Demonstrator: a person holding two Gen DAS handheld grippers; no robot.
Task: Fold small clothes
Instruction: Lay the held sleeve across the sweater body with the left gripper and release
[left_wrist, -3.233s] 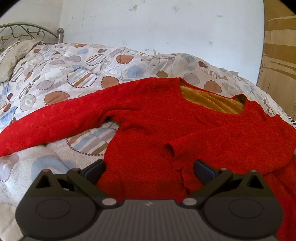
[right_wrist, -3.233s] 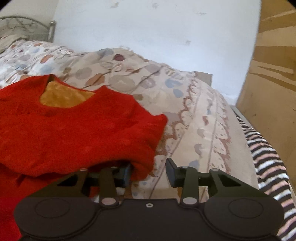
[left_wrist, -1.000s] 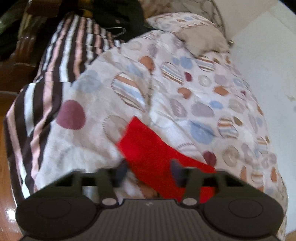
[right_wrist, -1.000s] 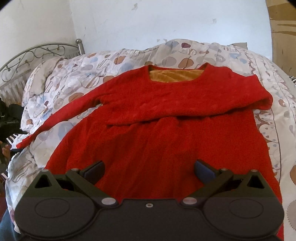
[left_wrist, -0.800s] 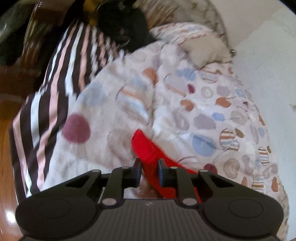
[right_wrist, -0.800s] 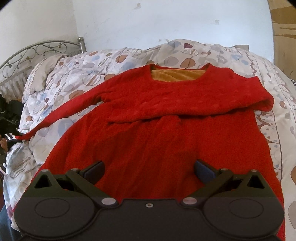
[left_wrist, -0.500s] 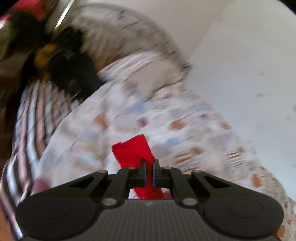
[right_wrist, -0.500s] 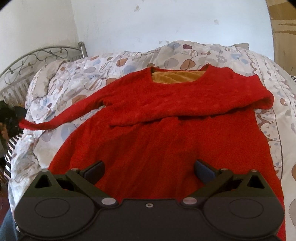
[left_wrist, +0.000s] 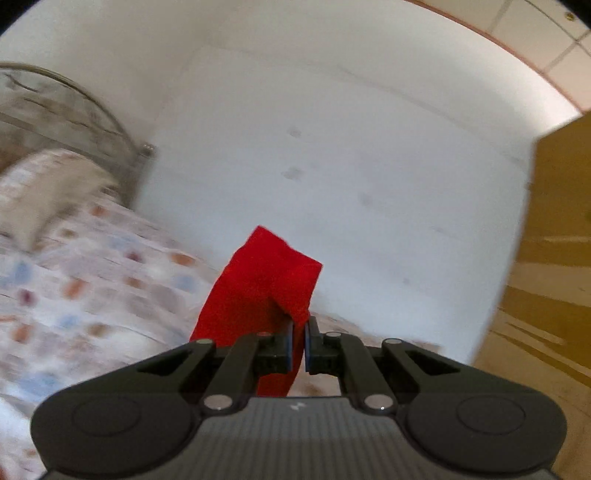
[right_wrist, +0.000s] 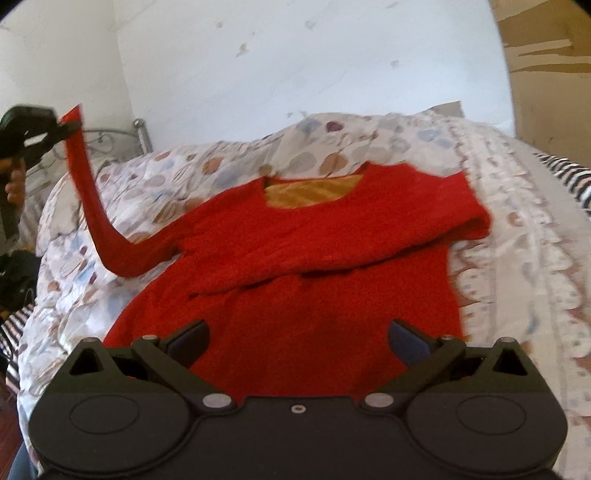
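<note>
A red sweater lies flat on a bed, on a quilt printed with circles. Its neck opening, showing a yellow lining, points toward 12 o'clock in the right wrist view. One sleeve is folded across the chest, its fold reaching the sweater's edge at 3 o'clock. The other sleeve rises off the quilt at 9 o'clock, lifted up to its cuff.

The left gripper has its jaws pressed together on that cuff, which sticks up above the fingers, with more red cloth hanging below them. In the right wrist view this gripper sits at 10 o'clock, high over the bed, with a person's hand on its handle.

The right gripper is spread wide, hovering over the sweater's lower half at 6 o'clock, nothing between its fingers.

Around the bed: a metal headboard at 10 o'clock, a pillow, a white wall at 12, a wooden panel at 2, and a striped sheet at 3. Nothing lies on the sweater's body.
</note>
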